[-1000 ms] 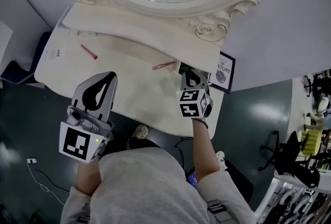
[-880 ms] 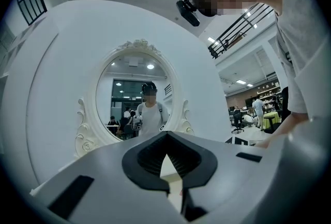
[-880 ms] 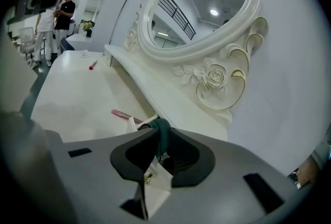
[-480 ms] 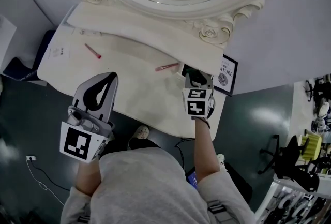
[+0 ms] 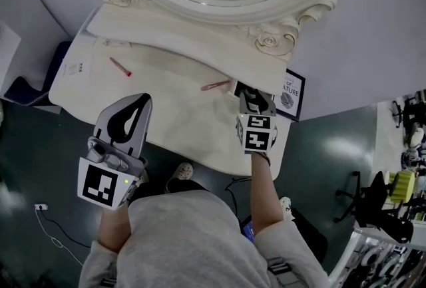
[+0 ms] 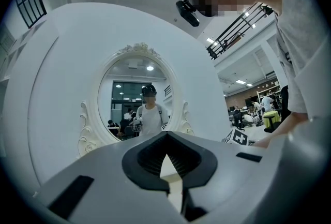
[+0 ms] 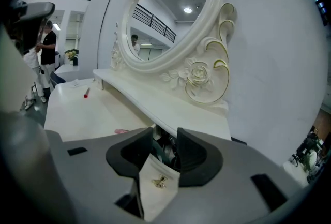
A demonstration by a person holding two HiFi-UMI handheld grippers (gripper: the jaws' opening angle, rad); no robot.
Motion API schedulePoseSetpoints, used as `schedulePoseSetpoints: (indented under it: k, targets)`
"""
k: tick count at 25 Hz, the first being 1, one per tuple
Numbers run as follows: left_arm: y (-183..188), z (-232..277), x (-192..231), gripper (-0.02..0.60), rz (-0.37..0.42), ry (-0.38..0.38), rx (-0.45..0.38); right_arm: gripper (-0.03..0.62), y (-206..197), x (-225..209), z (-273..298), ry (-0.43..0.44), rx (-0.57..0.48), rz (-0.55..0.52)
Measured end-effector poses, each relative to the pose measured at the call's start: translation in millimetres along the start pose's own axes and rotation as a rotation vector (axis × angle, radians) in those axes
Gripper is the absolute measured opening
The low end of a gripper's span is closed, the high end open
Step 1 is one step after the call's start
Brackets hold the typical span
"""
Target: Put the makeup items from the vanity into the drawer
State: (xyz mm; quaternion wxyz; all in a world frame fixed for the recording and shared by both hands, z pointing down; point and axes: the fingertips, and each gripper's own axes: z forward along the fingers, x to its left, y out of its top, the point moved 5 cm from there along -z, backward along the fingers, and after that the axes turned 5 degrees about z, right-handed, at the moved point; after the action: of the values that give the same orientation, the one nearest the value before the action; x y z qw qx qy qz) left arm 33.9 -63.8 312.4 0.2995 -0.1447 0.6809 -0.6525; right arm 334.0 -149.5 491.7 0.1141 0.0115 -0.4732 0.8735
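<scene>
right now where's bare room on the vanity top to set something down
Widest bare patch: the middle of the vanity top, between the red-tipped pencil and the pink pencil. Front centre is bare too. Crowded at the right end, round the open drawer.

Right tongs [image 5: 249,95] at vanity drawer [image 5: 235,87] (pulled out, apparently)

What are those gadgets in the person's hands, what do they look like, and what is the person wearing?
The left gripper and the right gripper are grey plastic two-jaw tools whose jaws are lined with black ribbed pads. At its back end each bears a cube covered in black-and-white square markers. The person wears a light grey top whose sleeves leave the forearms bare.
</scene>
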Motion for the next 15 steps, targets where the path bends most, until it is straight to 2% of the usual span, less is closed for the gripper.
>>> schedulePoseSetpoints:
  k: [2, 5, 15]
  targets:
    - [-0.1, -3.0, 1.4, 0.011, 0.001, -0.001, 0.0, 0.141, 2.8, 2.1, -5.7, -0.001, -0.013, 0.014]
    - [0.6, -7.3, 4.4, 0.011, 0.0, -0.003, -0.007, 0.046, 7.7, 8.3, -16.0, 0.021, -0.041, 0.059]
    - [2.9, -27.2, 19.5, 0.011, 0.004, -0.024, -0.035, 0.026, 30.9, 47.6, -56.1, 0.091, -0.156, 0.175]
